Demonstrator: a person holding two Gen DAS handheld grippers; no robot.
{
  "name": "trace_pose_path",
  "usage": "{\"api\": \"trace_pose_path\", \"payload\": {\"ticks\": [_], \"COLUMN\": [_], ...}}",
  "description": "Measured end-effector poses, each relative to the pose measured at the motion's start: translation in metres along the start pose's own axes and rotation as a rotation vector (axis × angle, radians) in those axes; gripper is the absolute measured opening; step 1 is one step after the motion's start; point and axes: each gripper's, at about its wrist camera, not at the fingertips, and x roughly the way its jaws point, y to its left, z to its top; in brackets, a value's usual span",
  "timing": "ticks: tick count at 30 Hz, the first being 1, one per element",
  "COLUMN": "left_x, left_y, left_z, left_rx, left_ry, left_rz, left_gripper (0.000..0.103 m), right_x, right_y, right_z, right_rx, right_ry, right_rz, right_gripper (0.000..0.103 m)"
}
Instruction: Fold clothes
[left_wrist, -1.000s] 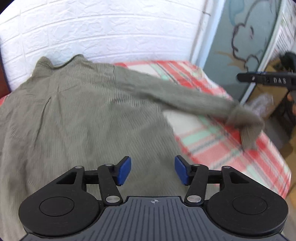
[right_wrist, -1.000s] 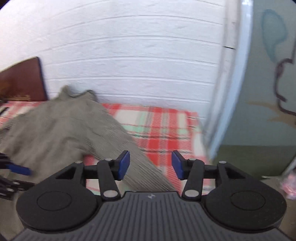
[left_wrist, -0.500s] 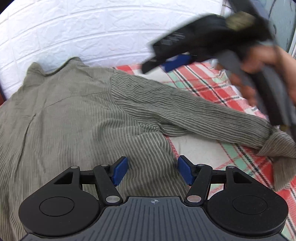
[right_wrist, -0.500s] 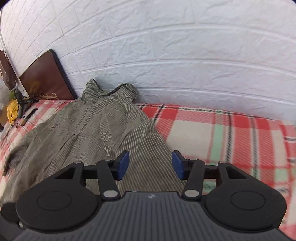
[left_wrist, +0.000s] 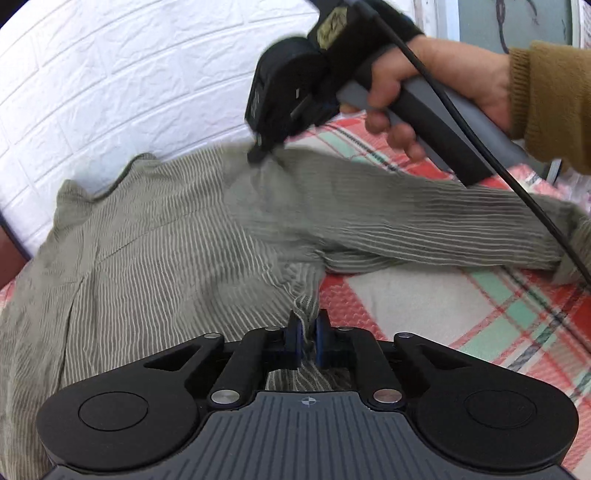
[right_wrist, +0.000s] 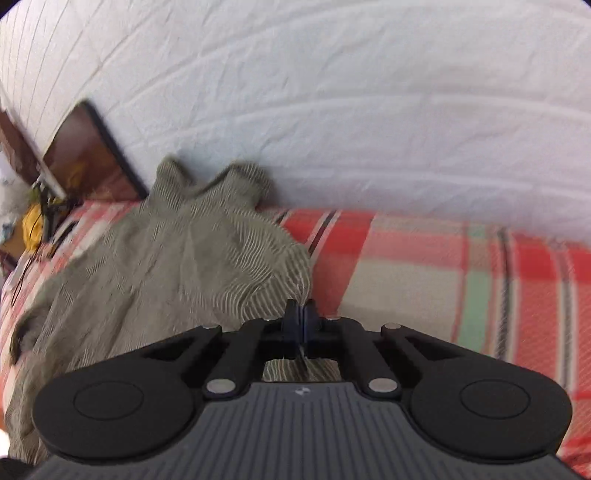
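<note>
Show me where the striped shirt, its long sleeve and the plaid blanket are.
striped shirt (left_wrist: 155, 258), left wrist view, on its back panel.
long sleeve (left_wrist: 443, 225), left wrist view, on the middle of the sleeve.
plaid blanket (right_wrist: 461, 273), right wrist view, on a bare part.

my left wrist camera sits just behind my left gripper (left_wrist: 306, 334), tilted down across the bed (left_wrist: 424, 306) toward the white brick wall (left_wrist: 129, 74), close over the striped shirt (left_wrist: 155, 258). my right wrist camera rides behind my right gripper (right_wrist: 300, 320), facing the same wall from nearer. both views share the shirt's collar, the plaid bedcover and the wall; my left view also catches my right hand (left_wrist: 436, 81).
</note>
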Motion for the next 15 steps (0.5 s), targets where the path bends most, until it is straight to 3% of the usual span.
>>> {"api": "trace_pose_path", "payload": {"ticks": [7, 11, 12, 15], "left_x": [-0.001, 0.013, 0.017, 0.024], "left_y": [-0.003, -0.004, -0.004, 0.000], "left_z": [0.020, 0.024, 0.023, 0.020], "left_rx": [-0.009, -0.032, -0.046, -0.078], "left_ry": [-0.048, -0.030, -0.020, -0.013], "left_rz": [-0.028, -0.056, -0.066, -0.092], "left_gripper": [0.001, 0.003, 0.006, 0.027], "right_x": [0.001, 0.018, 0.022, 0.024], "right_y": [-0.006, -0.022, -0.024, -0.030], "right_z": [0.026, 0.025, 0.021, 0.014], "right_rx": [-0.004, 0.035, 0.030, 0.065], "right_ry": [-0.048, -0.022, -0.009, -0.014], "right_rz": [-0.069, -0.121, -0.138, -0.136], "right_gripper": [0.002, 0.003, 0.003, 0.003]}}
